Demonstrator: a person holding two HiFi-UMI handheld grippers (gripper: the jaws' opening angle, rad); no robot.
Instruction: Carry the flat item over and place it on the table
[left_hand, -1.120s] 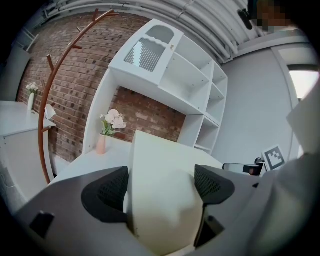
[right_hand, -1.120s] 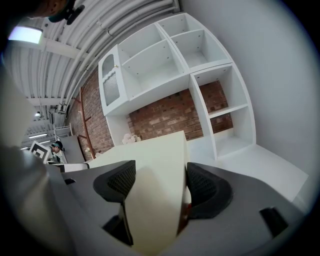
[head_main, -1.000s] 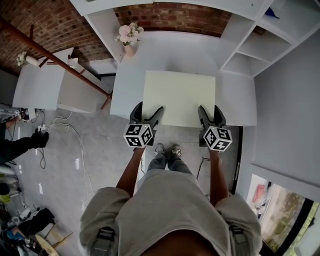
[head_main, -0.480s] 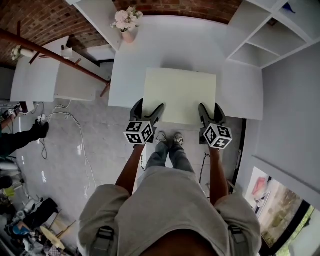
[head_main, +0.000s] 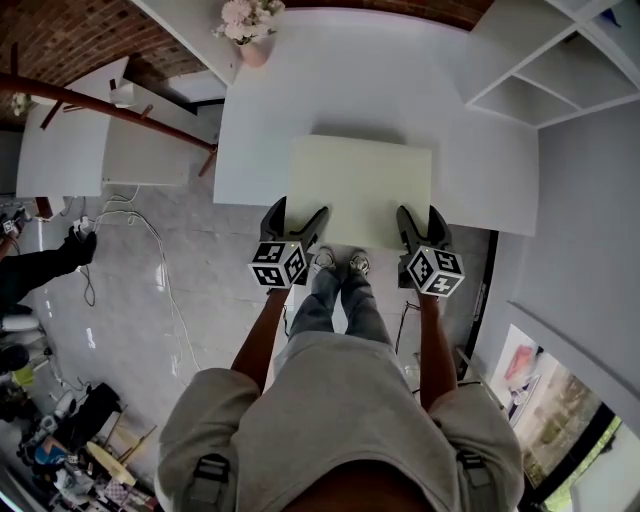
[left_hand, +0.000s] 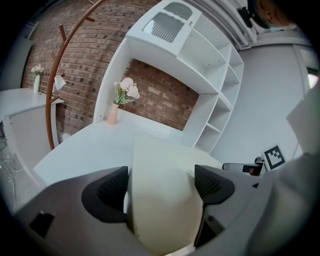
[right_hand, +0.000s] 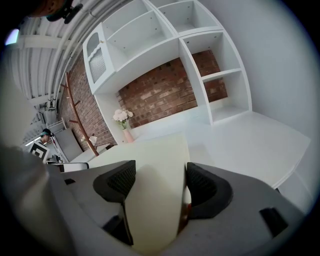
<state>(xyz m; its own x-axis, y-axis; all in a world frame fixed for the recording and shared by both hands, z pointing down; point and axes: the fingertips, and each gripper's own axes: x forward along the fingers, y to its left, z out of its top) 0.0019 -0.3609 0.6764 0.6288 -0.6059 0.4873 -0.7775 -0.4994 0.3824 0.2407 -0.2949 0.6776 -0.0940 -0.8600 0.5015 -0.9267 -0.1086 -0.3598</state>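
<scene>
**Head view.** Flat cream panel is held level over the white table, near the table's 6 o'clock edge. A strip of the panel overhangs that edge toward the person.
- Left gripper is clamped on the panel's near-left corner and right gripper on its near-right corner. Neither hand is nearer than the other.
- From both sets of jaws the panel extends toward 12 o'clock. Its long axis seems to run 9 to 3.
- A dark shadow band lies along the far edge. Judgement: the panel is raised off the tabletop, though contact cannot be confirmed.
- A vase of pink flowers stands at 11 o'clock, well apart from the panel.

**Left gripper view.** The left gripper has its jaws pinching the panel, which fills the gap between the ribbed pads. The surface is matte and plain, with no markings. The table spreads beneath and ahead, and the vase sits at 10 o'clock.

**Right gripper view.** The right gripper also has its jaws closed on the panel, with the pads pressing its two faces. The panel's edge looks thin and straight. The table lies open at 3 o'clock.

**Judgement.** The next move turns on lowering both corners evenly so the panel comes down flat.
</scene>
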